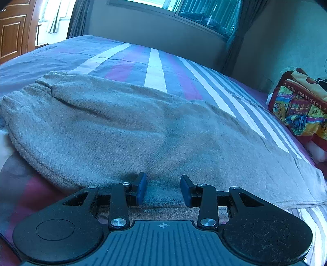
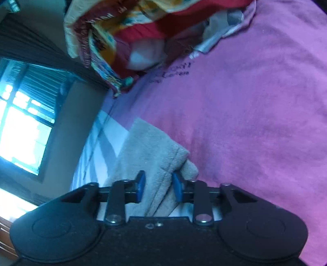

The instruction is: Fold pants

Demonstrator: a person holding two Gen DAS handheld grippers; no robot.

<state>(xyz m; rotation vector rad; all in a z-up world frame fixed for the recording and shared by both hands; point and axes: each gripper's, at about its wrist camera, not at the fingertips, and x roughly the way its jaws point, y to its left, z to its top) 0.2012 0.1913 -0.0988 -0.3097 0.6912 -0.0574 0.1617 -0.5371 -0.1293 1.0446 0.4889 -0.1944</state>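
Bedroom, daylight through a window [image 1: 204, 12] behind dark curtains [image 1: 235, 41], wooden door [image 1: 12, 30] far left in the left wrist view. Bed as work surface, covered by a striped sheet [image 1: 155, 67] in grey, white and purple, turning plain pink [image 2: 255, 122] toward the right wrist view. Grey pants [image 1: 122, 126] spread flat across the sheet, fleecy fabric, gathered waistband [image 1: 30, 90] at the far left, near edge folded over just in front of the left gripper [image 1: 163, 189]. Left tongs low over that near edge, blue pads [image 1: 141, 188] apart, cloth lying flat in the gap, no visible pinch. Right gripper [image 2: 157, 188] rolled onto its side, room tilted in its view, some motion blur. Leg end of the pants [image 2: 151, 147] running up between its blue pads [image 2: 140, 186], cloth bunched and creased there, filling the gap from pad to pad; tongs closed on the fabric. Hem corner poking out just past the right-hand pad, resting on the pink area. Multicoloured printed cloth bundle [image 1: 296, 110] at the right edge of the bed, well apart from the pants, also at the top of the right wrist view [image 2: 106, 41], blurred
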